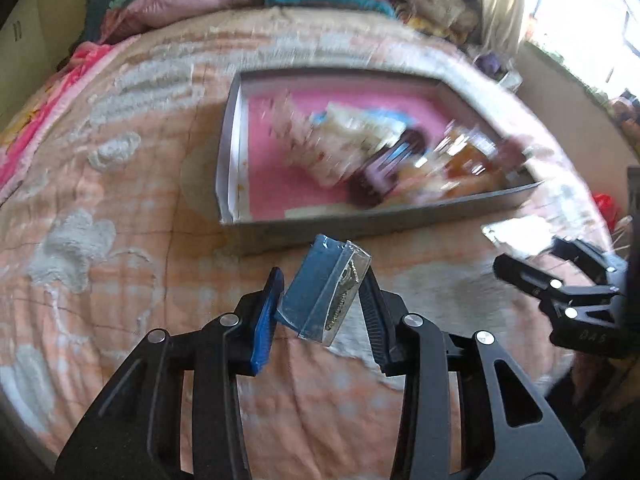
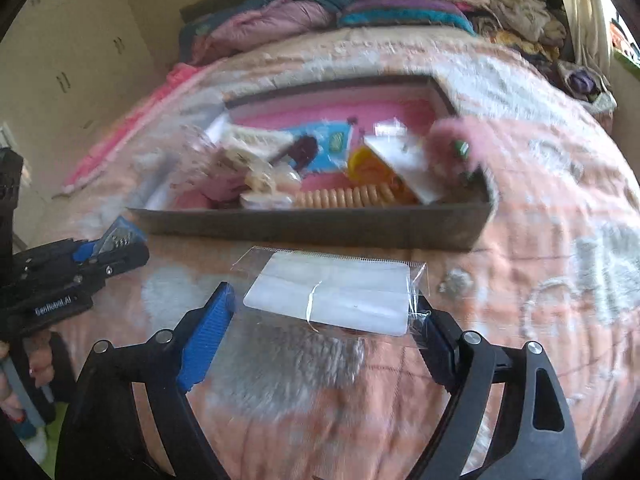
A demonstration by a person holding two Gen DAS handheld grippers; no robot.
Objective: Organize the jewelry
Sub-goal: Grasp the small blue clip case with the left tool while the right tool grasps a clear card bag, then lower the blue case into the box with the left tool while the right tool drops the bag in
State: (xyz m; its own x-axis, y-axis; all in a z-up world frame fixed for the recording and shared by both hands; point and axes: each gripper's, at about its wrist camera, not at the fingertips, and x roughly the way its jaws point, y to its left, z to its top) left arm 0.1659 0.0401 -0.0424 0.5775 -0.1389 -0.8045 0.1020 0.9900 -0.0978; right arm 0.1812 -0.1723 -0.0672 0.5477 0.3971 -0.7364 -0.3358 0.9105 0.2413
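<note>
The landmark is the grey box, a shallow tray with a pink lining that lies on the peach bedspread. Its contents are blurred in both views: a heap of jewelry packets, a dark brush-like item, a blue card, a yellow piece and a row of tan beads along the near wall.

The left gripper hovers just in front of the box's near wall. Its jaws stand narrow, closed on a blue packet in clear plastic, with a metallic chain visible along the packet's right edge. The packet sits tilted between the pads, above the bedspread and outside the box.

The right gripper is also in front of the near wall, toward the box's right end as seen from the left wrist. Its jaws stand wide. A white card in a clear sleeve spans the gap; the sleeve's crumpled right edge touches the right pad, while the blue left pad looks just apart from it. Whether the card is truly gripped or only resting there, I cannot tell.

Behind the box, folded quilts pile up at the head of the bed.
</note>
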